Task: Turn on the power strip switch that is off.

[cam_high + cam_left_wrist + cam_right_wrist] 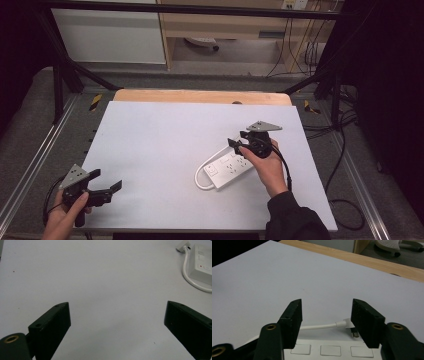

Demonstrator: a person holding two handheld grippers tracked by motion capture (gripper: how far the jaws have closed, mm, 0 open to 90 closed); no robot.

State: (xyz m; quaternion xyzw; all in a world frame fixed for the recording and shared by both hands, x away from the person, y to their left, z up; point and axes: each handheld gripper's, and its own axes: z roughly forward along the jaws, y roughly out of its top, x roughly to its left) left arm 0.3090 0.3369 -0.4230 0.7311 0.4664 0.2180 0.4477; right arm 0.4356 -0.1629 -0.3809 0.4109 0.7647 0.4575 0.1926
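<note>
Over the strip's far end, right tongs (325, 315): jaws partly apart, gripping nothing, hanging above the strip (228, 168) with the plug (348, 324) and a run of cord (318, 327) lying between them, lower down. Contact with the strip's top: cannot tell. Behind those tongs, a hand (267, 165) and dark sleeve reaching in from the near edge.

Near the desk's front left corner, left tongs (102, 189): jaws wide apart, holding nothing, bare white desk (105, 277) between them, well apart from the strip.

Right of centre on the desk, the strip itself: white, flat, lying at a slant, sockets up, a switch with a small red mark (200, 266) at the near end. Cord looping out from that near end, curving round alongside the body and ending in the plug just beside the far end.

Handling, as a judgement: rigid plastic body, light to moderate in weight, smooth and likely slippery under hard jaws, not fragile. Best taken across the narrow width, jaws on the two long sides, near mid-length so as not to tip. Cord soft and springy, bound to trail and drag; plug small and hard, a fair second hold, pinched across its flat sides. Worth avoiding a pinch on the cord alone, with the body apt to swing.
</note>
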